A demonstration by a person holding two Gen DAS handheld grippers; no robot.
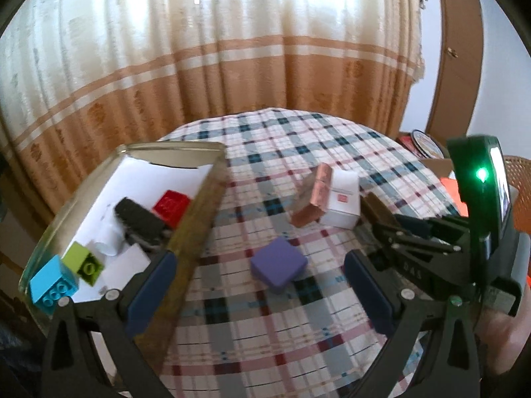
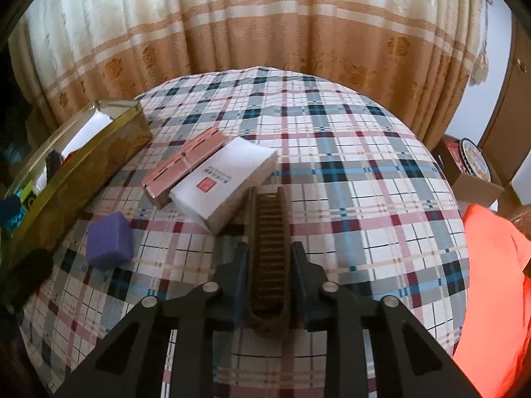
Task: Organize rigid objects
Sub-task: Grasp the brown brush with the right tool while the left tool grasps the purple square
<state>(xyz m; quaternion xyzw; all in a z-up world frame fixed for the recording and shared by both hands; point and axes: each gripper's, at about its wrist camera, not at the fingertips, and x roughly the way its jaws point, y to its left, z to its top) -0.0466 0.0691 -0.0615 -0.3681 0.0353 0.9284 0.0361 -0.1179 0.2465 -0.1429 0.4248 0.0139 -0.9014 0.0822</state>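
My left gripper (image 1: pixel 259 285) is open and empty, its jaws wide apart above the purple block (image 1: pixel 278 266), which also shows in the right wrist view (image 2: pixel 108 240). My right gripper (image 2: pixel 269 258) is shut on a brown brush (image 2: pixel 268 248), held just above the plaid tablecloth (image 2: pixel 365 199). The right gripper also shows in the left wrist view (image 1: pixel 381 219). A pink box (image 2: pixel 184 165) and a white box (image 2: pixel 225 184) lie side by side ahead. A gold tin (image 1: pixel 195 232) at the left holds red (image 1: pixel 171 206), green (image 1: pixel 83 263) and blue (image 1: pixel 53 285) bricks and a black brush (image 1: pixel 141 222).
A curtain (image 2: pixel 265 26) hangs behind the round table. An orange cloth (image 2: pixel 494 282) lies at the right. A cardboard box (image 2: pixel 471 172) with a round tin stands at the far right, beside a wooden door.
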